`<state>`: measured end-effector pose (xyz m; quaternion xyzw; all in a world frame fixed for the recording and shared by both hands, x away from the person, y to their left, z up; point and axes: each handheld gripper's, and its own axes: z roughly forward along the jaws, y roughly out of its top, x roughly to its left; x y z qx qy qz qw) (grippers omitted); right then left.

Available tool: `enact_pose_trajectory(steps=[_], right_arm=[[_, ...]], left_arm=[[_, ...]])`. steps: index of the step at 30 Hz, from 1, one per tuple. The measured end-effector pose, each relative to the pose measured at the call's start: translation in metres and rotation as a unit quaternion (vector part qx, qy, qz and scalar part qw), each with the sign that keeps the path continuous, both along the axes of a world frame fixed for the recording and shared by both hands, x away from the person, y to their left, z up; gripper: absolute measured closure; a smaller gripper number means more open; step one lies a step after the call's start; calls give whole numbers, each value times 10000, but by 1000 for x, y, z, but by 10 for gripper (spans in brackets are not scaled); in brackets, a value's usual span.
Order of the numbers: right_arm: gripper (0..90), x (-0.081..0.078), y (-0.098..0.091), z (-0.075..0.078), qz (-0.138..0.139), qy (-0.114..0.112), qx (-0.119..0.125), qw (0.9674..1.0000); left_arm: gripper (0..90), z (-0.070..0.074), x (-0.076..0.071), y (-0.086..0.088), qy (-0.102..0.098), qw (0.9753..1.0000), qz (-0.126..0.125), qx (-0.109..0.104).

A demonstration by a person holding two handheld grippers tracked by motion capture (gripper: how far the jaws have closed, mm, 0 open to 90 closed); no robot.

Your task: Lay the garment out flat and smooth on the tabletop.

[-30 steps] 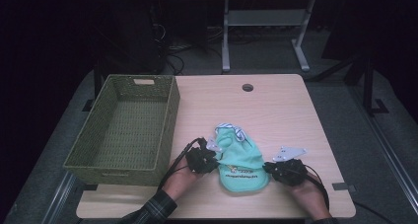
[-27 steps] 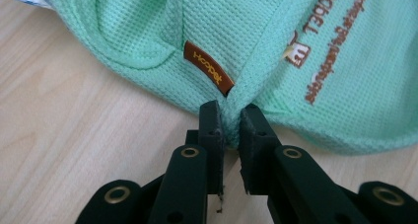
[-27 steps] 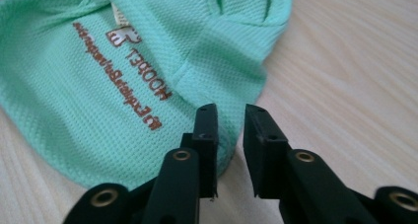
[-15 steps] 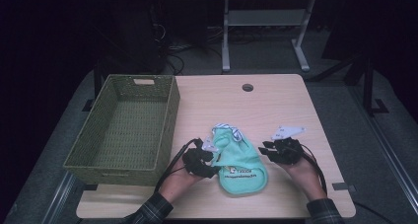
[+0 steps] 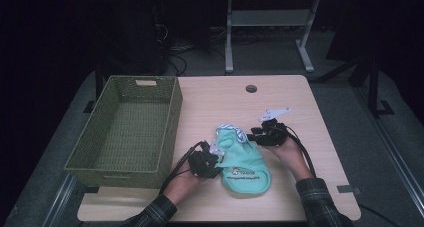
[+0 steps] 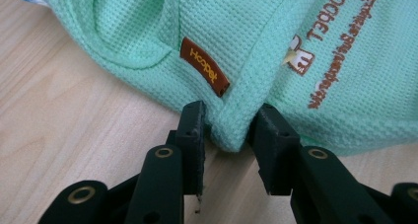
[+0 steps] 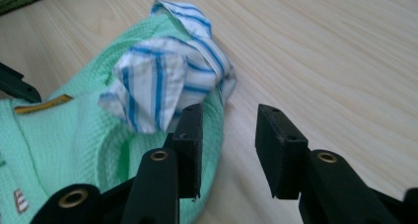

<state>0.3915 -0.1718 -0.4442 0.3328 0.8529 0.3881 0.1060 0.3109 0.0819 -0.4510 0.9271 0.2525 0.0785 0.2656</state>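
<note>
Left gripper [image 6: 224, 130] pinching mint garment [image 6: 256, 46] hem | right gripper [image 7: 224, 135] jaws apart, one hides collar edge

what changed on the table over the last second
The right gripper moved from the garment's lower right side up and inward to its striped collar; its jaws stand open at the edge of the cloth. The left gripper shifted only a little and has a fold of the green garment between its jaws. The garment and the basket stayed put.
</note>
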Motion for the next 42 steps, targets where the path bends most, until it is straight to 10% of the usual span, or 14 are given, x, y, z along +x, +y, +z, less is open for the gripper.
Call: enact_pose_trajectory(steps=[11,24,30,42], right_arm=[[840,9,11,-20,90,261,-134,9995],[847,-8,-30,25,-275,-360,-360,9983],[714,-12,-26,15,-182,-265,-272,9991],[755,-14,-45,26,-411,-453,156,9980]], left_arm=[[794,1,3,1,5,9999,-105,96],[809,6,2,2,-151,9998,-86,73],[701,3,1,2,-124,9998,-46,146],[733,9,6,11,-230,9994,151,200]])
